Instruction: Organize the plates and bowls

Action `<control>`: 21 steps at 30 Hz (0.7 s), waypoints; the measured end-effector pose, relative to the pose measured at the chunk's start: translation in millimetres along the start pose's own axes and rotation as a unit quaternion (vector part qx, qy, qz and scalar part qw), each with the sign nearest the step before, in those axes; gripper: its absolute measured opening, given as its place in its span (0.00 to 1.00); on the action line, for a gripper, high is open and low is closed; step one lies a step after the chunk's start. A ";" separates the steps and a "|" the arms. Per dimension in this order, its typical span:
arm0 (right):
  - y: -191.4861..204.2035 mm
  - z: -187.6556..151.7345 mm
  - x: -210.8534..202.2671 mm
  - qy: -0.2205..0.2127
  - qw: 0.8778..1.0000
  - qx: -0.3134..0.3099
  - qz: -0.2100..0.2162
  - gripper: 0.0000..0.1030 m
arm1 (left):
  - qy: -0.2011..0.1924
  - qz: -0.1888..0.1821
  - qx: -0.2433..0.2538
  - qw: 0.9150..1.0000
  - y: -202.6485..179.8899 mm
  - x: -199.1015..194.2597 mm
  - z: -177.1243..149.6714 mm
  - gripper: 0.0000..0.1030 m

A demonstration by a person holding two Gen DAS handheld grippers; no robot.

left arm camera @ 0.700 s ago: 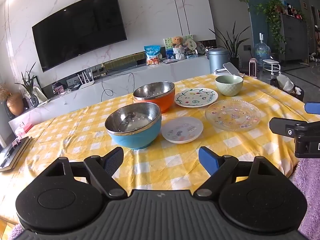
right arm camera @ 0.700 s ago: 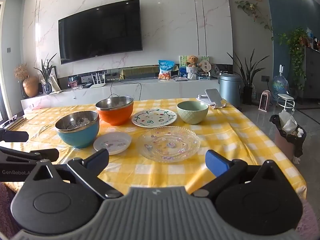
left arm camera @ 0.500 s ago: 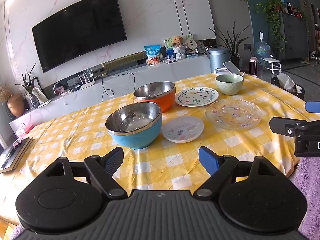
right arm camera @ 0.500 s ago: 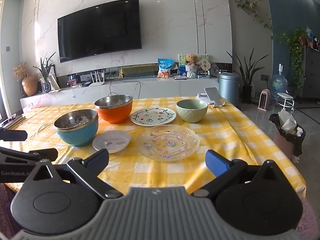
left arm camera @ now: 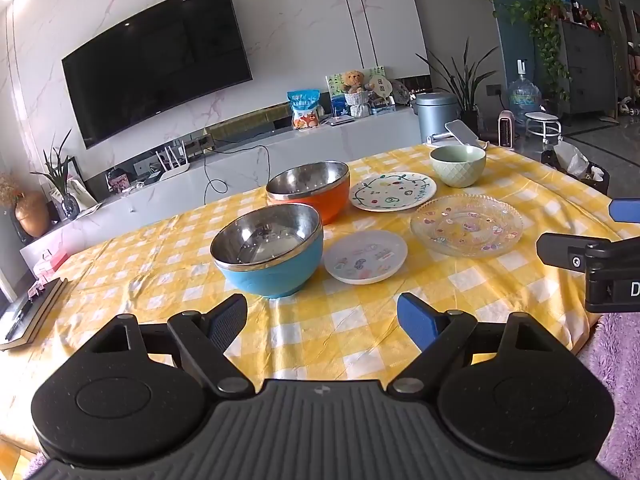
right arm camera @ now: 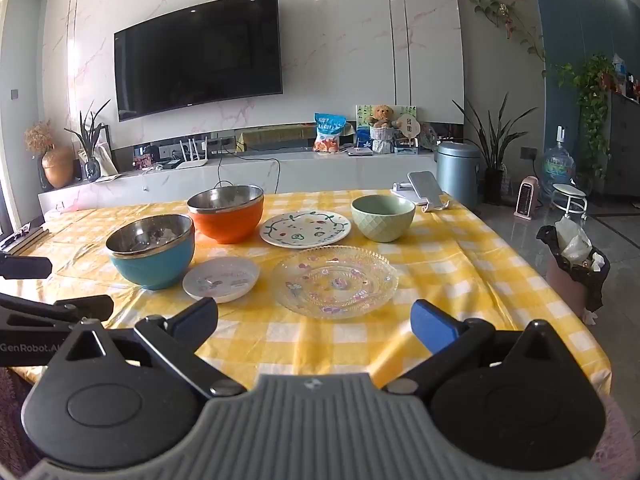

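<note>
Yellow checked tablecloth (right arm camera: 460,264), round steel-lined bowls (right arm camera: 154,250), ribbed glass plate (right arm camera: 334,282), both hand-held grippers (left arm camera: 322,318) (right arm camera: 314,322) spread wide, empty

I saw the surface covered by a yellow-and-white checked cloth (left arm camera: 340,332), matt and faintly creased. The blue bowl (left arm camera: 276,276) and the orange bowl (left arm camera: 320,200) each had a smooth coloured outer shell and a shiny metal lining that mirrored the room. Near the cloth's right edge, the clear plate (right arm camera: 334,280) looked like ribbed, glinting glass. The small white plate (left arm camera: 366,256) and the painted plate (left arm camera: 392,191) looked glossy, as glazed ware does. The green bowl (right arm camera: 383,218) had a quilted, satin-looking outside. My jaws wore matt blue pads on black plastic.
</note>
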State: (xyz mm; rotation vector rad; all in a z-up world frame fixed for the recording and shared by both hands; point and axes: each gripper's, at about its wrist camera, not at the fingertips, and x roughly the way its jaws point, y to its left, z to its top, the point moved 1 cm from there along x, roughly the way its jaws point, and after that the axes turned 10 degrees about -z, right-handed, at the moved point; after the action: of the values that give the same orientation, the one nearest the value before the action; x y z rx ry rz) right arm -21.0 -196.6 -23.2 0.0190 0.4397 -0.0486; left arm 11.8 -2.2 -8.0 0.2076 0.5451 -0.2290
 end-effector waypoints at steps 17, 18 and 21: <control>-1.8 3.1 2.1 0.003 1.000 -0.002 -0.001 0.98 | 0.001 0.002 0.003 1.000 0.8 0.2 -2.1 0.97; -1.6 3.3 2.1 0.003 1.000 -0.002 -0.001 0.98 | 0.001 0.002 0.003 1.000 0.9 0.5 -2.2 0.97; 0.2 3.6 3.2 0.005 1.000 -0.002 -0.003 0.98 | 0.001 0.002 0.004 1.000 0.5 0.6 -2.2 0.97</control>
State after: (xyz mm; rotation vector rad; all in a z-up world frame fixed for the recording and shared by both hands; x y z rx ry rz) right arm -16.6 -196.7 -21.4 0.0146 0.4490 -0.0543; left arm 11.4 -1.2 -10.1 0.2162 0.5461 -0.2263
